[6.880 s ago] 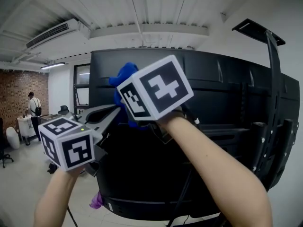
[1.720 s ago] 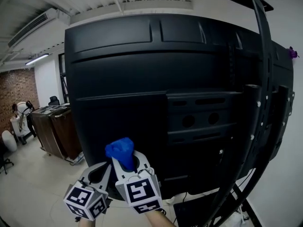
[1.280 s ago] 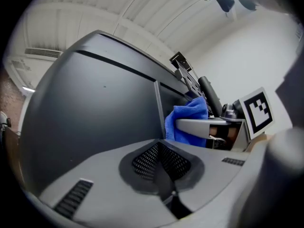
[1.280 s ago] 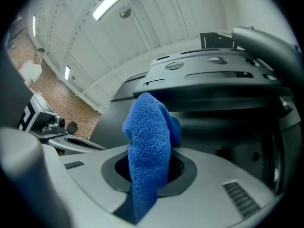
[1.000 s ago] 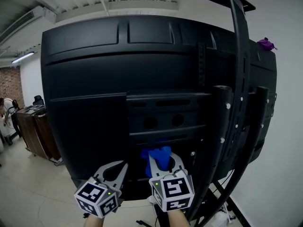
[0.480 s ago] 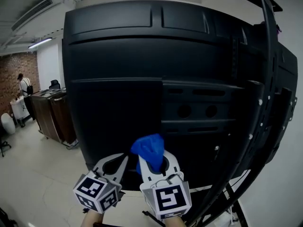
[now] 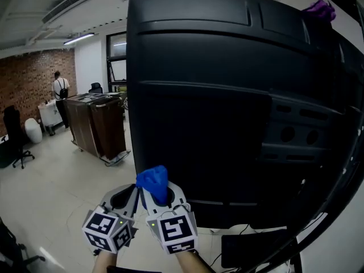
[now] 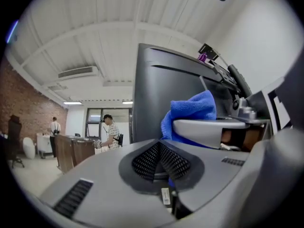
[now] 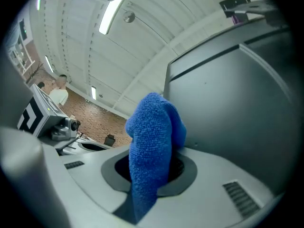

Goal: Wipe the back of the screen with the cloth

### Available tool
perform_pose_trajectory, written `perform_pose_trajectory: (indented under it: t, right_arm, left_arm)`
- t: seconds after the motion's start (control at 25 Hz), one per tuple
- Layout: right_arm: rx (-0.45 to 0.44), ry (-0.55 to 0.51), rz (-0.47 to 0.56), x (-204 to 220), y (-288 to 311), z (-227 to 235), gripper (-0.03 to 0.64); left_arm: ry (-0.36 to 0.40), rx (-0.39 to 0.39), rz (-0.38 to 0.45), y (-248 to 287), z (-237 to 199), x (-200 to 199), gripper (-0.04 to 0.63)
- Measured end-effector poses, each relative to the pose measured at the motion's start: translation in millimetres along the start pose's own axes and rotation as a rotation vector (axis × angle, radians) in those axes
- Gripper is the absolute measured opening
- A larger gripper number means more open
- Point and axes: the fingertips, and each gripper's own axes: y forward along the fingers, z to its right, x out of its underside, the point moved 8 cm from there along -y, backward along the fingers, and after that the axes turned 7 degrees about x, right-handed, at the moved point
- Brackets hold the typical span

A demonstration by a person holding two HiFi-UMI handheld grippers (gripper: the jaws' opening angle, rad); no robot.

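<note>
- Your right gripper [image 7: 160, 197] has its jaws clamped on the blue cloth [image 7: 152, 181]. The cloth is pinched low, so a thick wad stands out past the jaw tips. That looks deliberate: the soft bulge, not the hard plastic, is what should meet the panel.
- The cloth is raised toward the lower left part of the back of the screen [image 7: 216, 124], near its left edge. The right gripper view shows the wad just beside the dark panel. I cannot tell whether it is touching.
- Your left gripper [image 7: 132, 197] sits just beside the right one, on its left. Its jaws are brought together with nothing between them. It seems only to be keeping company, since one cloth needs one grip.
- In the left gripper view the cloth shows up and to the right of the left jaws, clear of them and inside the right jaws only.
- Most of the panel lies above and to the right of the cloth, so I judge the wiping has plenty of surface left.
</note>
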Motion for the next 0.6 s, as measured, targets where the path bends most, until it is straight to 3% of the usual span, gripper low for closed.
perform_pose_trajectory:
  t: [0.28, 0.6]
  right_arm:
    - [-0.061, 0.069, -0.061, 30, 41, -37, 0.063]
    - [-0.001, 0.044, -0.076, 36, 21, -17, 0.063]
  left_arm:
    - [-0.027, -0.074, -0.038, -22, -33, 17, 0.008]
    - [-0.022, -0.009, -0.05, -9, -11, 20, 0.008]
